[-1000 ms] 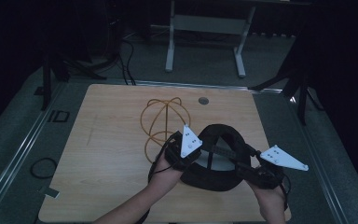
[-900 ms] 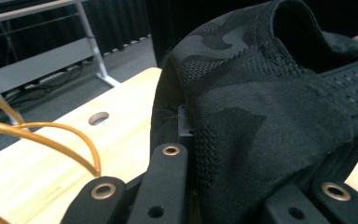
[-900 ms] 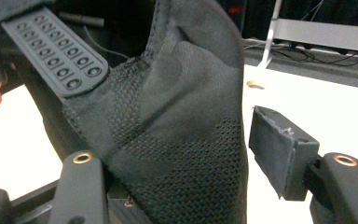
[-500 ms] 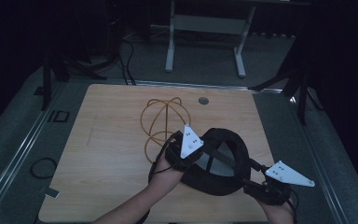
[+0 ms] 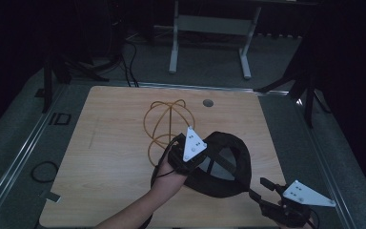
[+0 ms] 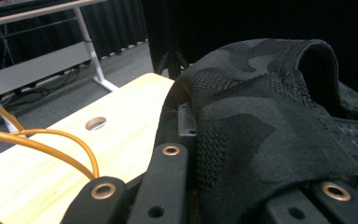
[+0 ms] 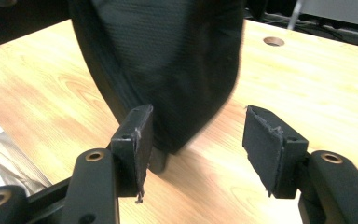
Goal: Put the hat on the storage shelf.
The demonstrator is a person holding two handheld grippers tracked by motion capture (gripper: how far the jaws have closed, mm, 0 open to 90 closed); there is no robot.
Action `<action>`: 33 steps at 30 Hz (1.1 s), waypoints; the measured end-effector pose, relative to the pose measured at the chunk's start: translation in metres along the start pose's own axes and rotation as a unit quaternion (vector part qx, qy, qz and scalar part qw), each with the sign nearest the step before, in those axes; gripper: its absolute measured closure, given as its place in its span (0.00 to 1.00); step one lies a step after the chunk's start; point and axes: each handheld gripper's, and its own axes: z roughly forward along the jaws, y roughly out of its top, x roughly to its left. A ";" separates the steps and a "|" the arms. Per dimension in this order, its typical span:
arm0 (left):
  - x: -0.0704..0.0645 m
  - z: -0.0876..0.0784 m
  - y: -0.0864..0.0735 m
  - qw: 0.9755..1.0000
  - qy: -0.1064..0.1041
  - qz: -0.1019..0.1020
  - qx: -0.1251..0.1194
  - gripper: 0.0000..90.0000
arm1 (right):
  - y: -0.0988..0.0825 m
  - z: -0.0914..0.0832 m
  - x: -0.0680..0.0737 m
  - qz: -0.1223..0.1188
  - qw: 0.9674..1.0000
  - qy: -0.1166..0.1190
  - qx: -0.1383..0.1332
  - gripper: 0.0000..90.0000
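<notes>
A black camouflage-patterned cap (image 5: 224,167) lies on the wooden table (image 5: 109,143), right of centre. My left gripper (image 5: 190,160) is shut on the cap's left rim, and the fabric (image 6: 261,121) bunches between its jaws (image 6: 223,186). Near the front right corner my right gripper (image 5: 259,188) points at the cap's brim. Its jaws have just been closing but stand open. The brim tip (image 7: 168,60) hangs between the pads (image 7: 137,140), close to the left one, and neither pad presses on it.
An orange wire frame (image 5: 164,121) stands on the table behind the cap, with its loops (image 6: 42,144) beside my left gripper. A round hole (image 5: 208,102) sits near the far edge. Desk legs and cables stand on the dark floor beyond.
My right gripper has drawn back from the cap's right side toward the near right corner of the table. The left gripper and the cap have kept still.
</notes>
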 end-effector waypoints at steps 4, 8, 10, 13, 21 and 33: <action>0.002 -0.001 -0.001 1.000 -0.012 -0.001 0.001 0.99 | -0.003 -0.010 -0.012 0.011 1.000 -0.010 -0.009 0.49; 0.005 -0.003 -0.004 1.000 -0.030 0.005 0.003 0.98 | 0.001 -0.017 -0.027 0.011 0.999 -0.027 -0.020 0.50; 0.008 -0.004 -0.006 0.999 -0.039 0.013 0.001 0.98 | 0.004 -0.018 -0.033 0.008 0.999 -0.032 -0.024 0.50; 0.009 -0.006 -0.008 0.999 -0.042 0.025 -0.002 0.98 | 0.008 -0.019 -0.037 -0.002 0.999 -0.034 -0.026 0.51; 0.026 -0.018 -0.014 0.995 -0.081 0.056 -0.034 0.98 | 0.027 -0.009 -0.038 -0.032 0.999 -0.009 -0.034 0.53; 0.048 -0.029 -0.013 0.971 -0.214 0.088 -0.054 0.98 | 0.057 0.011 -0.012 -0.108 0.990 0.084 -0.036 0.53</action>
